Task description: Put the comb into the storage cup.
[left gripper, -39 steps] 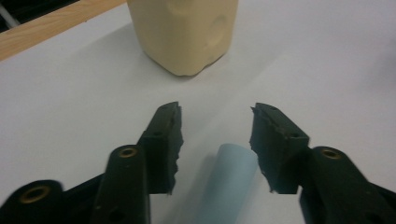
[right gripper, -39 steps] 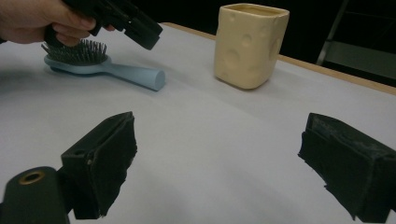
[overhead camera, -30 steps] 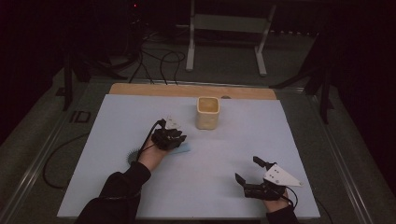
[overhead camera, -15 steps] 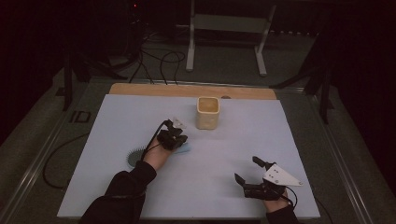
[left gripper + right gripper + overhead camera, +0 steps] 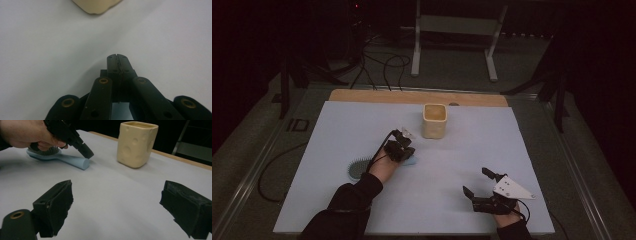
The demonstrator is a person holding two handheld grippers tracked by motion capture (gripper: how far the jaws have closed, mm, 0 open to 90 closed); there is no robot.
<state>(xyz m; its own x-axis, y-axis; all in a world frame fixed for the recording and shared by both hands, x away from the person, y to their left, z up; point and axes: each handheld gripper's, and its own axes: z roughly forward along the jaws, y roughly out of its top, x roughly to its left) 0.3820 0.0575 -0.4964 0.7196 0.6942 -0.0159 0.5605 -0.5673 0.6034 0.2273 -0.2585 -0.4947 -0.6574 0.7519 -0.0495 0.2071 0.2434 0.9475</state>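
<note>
From the high view, the left claw [image 5: 402, 145] is seen clenched and empty just above the blue hairbrush [image 5: 362, 169] on the bench [image 5: 337, 130], while the right claw [image 5: 477, 186] is held released, well apart. In the left gripper view the jaws are pressed together, so they'd probably need opening before the handle is pinched. In the right gripper view the cream cup [image 5: 137, 143] is seen upright near the brush; its inside can't be made out.

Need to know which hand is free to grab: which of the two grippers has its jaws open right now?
The right gripper, near the table's front edge: its jaws stand wide apart. The left gripper, over the blue hairbrush, is shut.
</note>
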